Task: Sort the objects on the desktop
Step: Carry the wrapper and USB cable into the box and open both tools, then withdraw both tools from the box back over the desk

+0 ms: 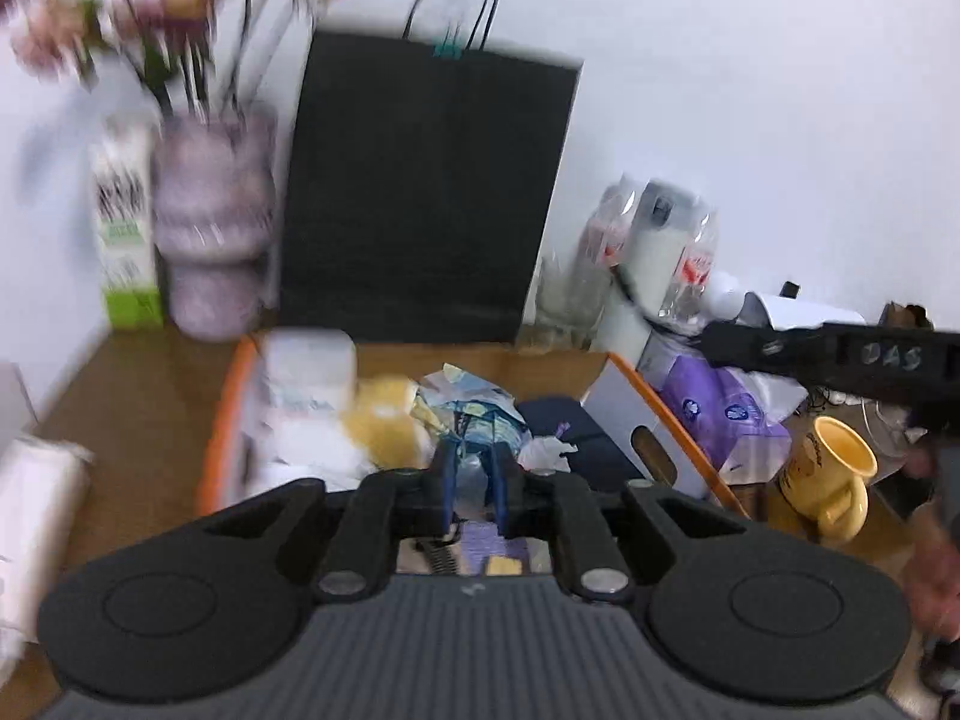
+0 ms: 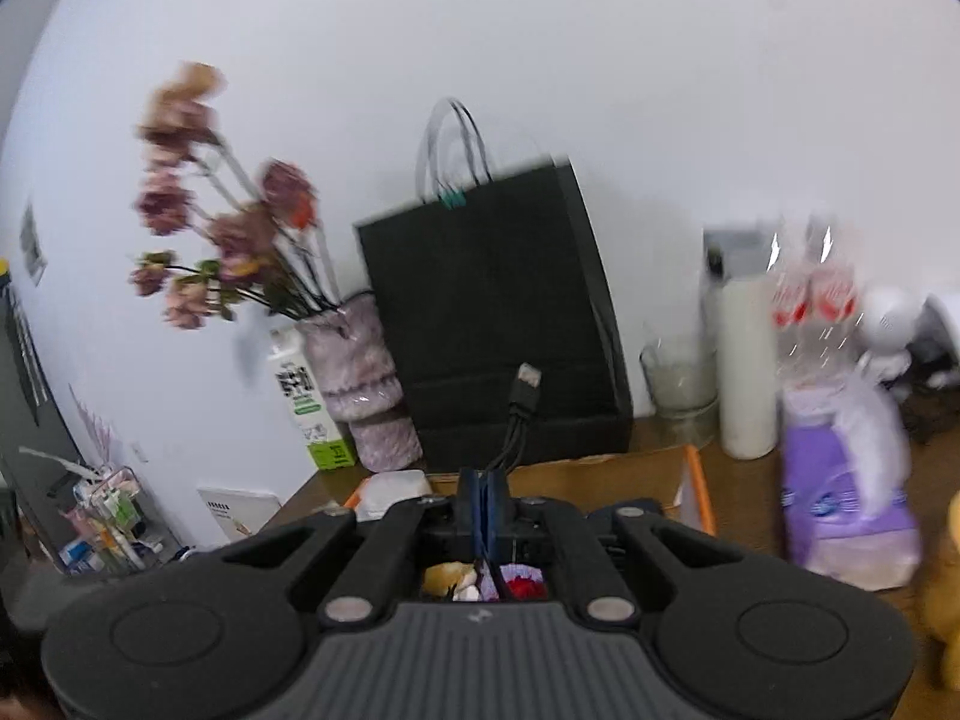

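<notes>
Black cable (image 2: pixel 521 414), plug end up, is clenched in my right gripper (image 2: pixel 483 501), held high above the cardboard box (image 2: pixel 606 471) on the desk (image 2: pixel 744 498). I judge this the carrying step: the cable needs a place, so next I must lower it over the box and release. My left gripper (image 1: pixel 474 483) hangs over the box's clutter with its jaws a little apart around a crumpled blue wrapper (image 1: pixel 474 420); whether they grip it I cannot tell.
</notes>
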Demonstrator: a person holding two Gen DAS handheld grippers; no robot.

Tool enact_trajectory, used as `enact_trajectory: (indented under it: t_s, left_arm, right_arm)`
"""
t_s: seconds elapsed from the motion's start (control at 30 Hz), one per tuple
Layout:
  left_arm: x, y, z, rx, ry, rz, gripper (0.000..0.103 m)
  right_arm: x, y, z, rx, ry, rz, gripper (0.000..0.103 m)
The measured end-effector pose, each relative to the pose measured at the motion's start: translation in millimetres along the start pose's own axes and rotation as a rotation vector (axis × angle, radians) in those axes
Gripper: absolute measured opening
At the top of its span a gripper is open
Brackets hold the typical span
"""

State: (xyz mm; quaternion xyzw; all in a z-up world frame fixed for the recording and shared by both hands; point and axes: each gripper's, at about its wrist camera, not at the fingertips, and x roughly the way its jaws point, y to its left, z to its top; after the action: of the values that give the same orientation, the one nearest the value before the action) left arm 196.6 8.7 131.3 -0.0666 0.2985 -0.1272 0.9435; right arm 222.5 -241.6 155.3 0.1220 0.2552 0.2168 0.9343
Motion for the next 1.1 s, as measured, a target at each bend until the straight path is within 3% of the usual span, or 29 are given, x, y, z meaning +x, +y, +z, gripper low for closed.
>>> enact_trajectory:
  t_s: [0.1, 0.17, 0.23, 0.27, 0.4, 0.53, 0.6, 0.67, 0.8, 0.97, 1.1]
  left_arm:
    - [43.6, 6.2, 2.3, -0.035, 0.025, 0.021, 0.023]
    - [64.7, 8.2, 3.7, -0.002, 0.026, 0.062, 0.029]
    - [77.3, 9.1, 4.1, 0.035, 0.023, 0.09, 0.056]
    - [80.2, 9.7, 4.3, 0.051, 0.023, 0.09, 0.077]
    - [74.3, 12.6, 5.3, 0.066, -0.007, 0.081, 0.08]
    - [62.9, 13.0, 6.5, 0.027, 0.016, 0.119, 0.086]
    - [49.2, 10.2, 4.3, 0.036, 0.01, 0.13, 0.094]
    - [33.1, 7.1, -0.6, 0.044, -0.015, 0.177, 0.101]
    - [4.0, 4.1, -18.9, 0.055, -0.017, 0.247, 0.103]
    - [-30.6, 2.8, -55.0, 0.018, 0.003, 0.246, 0.103]
    - [-66.4, -2.8, -95.0, -0.011, 0.028, 0.204, 0.103]
  right_arm:
    - [60.7, -19.4, -0.8, 0.003, 0.113, -0.055, 0.002]
    - [91.9, -29.6, -6.1, -0.004, 0.177, -0.102, 0.01]
    - [111.7, -36.6, -12.1, -0.026, 0.206, -0.17, 0.017]
    - [116.8, -37.9, -13.9, -0.042, 0.209, -0.191, 0.021]
    - [110.4, -33.9, -18.1, -0.082, 0.178, -0.211, 0.054]
    - [100.9, -24.2, -15.6, -0.113, 0.183, -0.247, 0.072]
    - [91.2, -19.2, -16.9, -0.112, 0.172, -0.258, 0.083]
    - [76.6, -12.8, -22.1, -0.107, 0.158, -0.26, 0.086]
    - [42.3, 3.1, -45.8, -0.14, 0.144, -0.267, 0.088]
    - [-8.4, 23.3, -89.6, -0.188, 0.111, -0.282, 0.089]
    - [-47.5, 29.9, -125.6, -0.148, 0.109, -0.244, 0.093]
